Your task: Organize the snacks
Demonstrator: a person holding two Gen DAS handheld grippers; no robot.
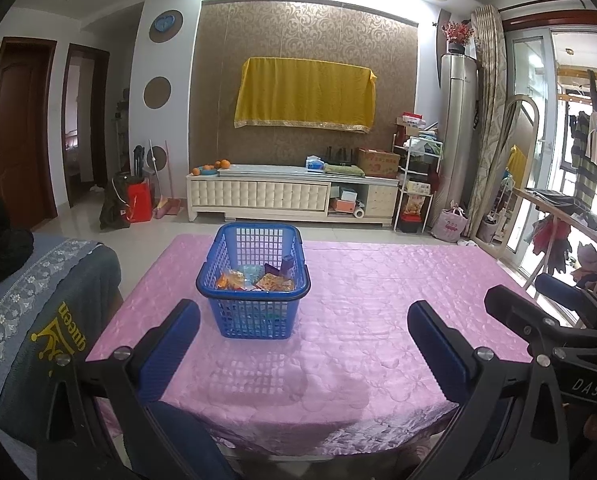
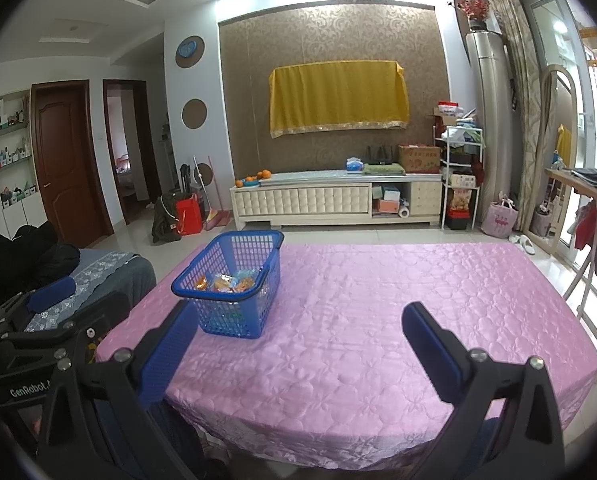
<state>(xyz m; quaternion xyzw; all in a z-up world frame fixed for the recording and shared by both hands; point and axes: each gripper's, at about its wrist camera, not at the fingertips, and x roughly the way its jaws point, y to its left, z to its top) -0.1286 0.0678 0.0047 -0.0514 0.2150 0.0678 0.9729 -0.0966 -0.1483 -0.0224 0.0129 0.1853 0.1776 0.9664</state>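
Note:
A blue plastic basket (image 1: 254, 280) stands on the pink tablecloth (image 1: 358, 320), left of the middle; it also shows in the right wrist view (image 2: 234, 280). Several snack packets (image 1: 258, 280) lie inside it, orange, red and purple; they show in the right wrist view (image 2: 226, 282) too. My left gripper (image 1: 304, 320) is open and empty, held back from the basket over the table's near edge. My right gripper (image 2: 298, 322) is open and empty, to the right of the basket. The right gripper also shows at the right edge of the left wrist view (image 1: 538, 312).
A sofa with a grey-blue cover (image 1: 38, 320) stands left of the table. A white TV cabinet (image 1: 294, 196) is against the far wall. A clothes rack (image 2: 590, 236) stands to the right of the table.

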